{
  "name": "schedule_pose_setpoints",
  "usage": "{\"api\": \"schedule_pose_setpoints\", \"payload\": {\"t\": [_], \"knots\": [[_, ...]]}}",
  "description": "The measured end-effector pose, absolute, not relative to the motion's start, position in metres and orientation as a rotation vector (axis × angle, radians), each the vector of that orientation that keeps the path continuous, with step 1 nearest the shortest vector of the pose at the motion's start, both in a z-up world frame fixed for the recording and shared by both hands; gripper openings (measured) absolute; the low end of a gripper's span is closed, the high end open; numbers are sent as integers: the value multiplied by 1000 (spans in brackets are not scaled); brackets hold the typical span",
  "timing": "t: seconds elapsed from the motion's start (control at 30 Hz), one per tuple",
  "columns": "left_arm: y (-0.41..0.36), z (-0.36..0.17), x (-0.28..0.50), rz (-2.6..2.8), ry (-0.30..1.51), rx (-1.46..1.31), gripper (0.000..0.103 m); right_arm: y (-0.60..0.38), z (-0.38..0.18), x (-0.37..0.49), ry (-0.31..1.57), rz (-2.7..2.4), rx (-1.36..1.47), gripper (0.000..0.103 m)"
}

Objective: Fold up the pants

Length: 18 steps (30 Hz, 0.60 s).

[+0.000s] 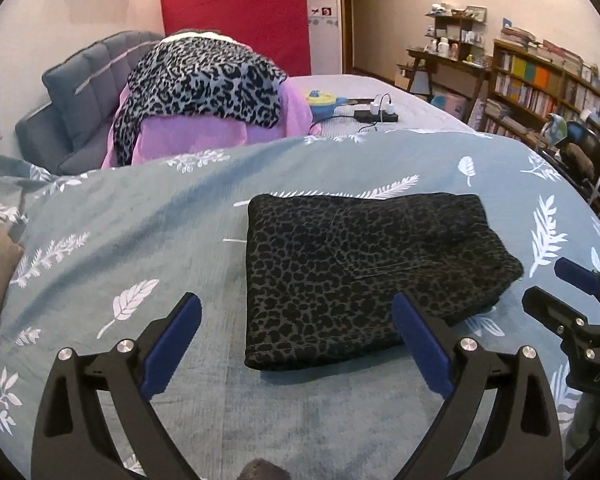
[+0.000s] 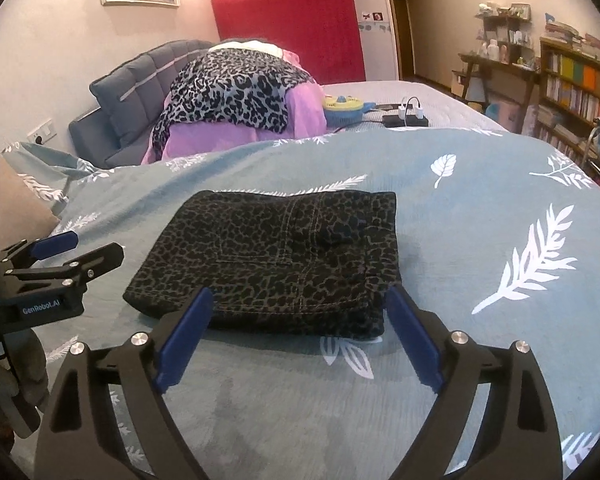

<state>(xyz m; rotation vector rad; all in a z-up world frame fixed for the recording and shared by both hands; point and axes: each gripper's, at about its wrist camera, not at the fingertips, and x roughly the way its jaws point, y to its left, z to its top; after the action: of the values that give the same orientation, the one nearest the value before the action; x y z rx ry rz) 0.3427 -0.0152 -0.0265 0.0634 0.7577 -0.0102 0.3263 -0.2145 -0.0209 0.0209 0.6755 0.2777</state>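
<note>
The leopard-print pants (image 1: 364, 276) lie folded into a compact rectangle on the teal leaf-patterned bedspread (image 1: 140, 240). The left hand-held gripper (image 1: 296, 344) and the right hand-held gripper (image 2: 300, 332) sit just before the bundle's near edge, both spread wide, holding nothing.

The bed (image 2: 460, 216), under a teal leaf-print cover, carries the folded pants (image 2: 276, 256) near its near edge, with a heap of clothes (image 2: 236, 96), a toy (image 2: 342, 110) and a power strip (image 2: 406, 120) toward the far edge.
</note>
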Motion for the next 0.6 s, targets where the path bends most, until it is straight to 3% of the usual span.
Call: {"api": "schedule_pose_setpoints", "payload": {"t": [0.6], "knots": [[-44, -1, 303, 14, 718, 170, 95, -209, 5, 288, 619, 276, 14, 91]]}}
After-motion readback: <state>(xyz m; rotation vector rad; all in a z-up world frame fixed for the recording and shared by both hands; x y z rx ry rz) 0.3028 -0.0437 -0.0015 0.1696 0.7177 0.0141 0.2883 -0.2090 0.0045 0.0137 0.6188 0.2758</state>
